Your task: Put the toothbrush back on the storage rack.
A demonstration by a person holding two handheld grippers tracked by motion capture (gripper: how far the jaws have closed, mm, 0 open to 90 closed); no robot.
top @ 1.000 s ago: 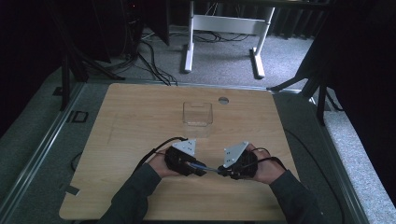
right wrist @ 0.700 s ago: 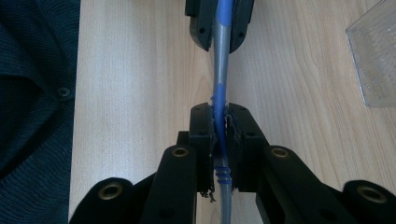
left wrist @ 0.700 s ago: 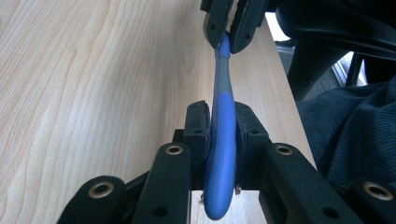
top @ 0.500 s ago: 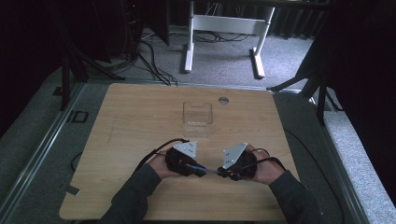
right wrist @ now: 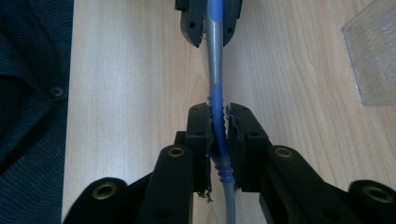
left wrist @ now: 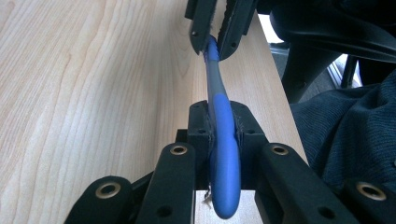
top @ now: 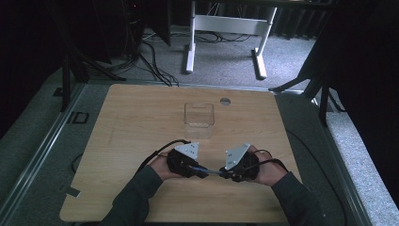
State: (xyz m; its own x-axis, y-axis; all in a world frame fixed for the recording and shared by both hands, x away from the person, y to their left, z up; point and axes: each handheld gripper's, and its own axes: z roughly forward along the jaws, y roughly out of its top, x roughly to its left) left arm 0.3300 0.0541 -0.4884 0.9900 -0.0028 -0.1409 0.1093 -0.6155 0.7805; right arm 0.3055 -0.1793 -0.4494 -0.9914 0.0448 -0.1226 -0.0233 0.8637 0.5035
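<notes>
the wooden table (top: 141,122) carries a clear plastic box (top: 199,114) toward twelve o'clock of the hands; nothing can be made out inside it. at six o'clock, both grippers face each other just above the tabletop with a blue and grey toothbrush (top: 207,171) stretched between them. the left gripper (left wrist: 223,126) is clenched on its thick blue handle. the right gripper (right wrist: 218,122) has its jaws just easing apart, the ribbed blue part between them, a slight gap showing on one side.
</notes>
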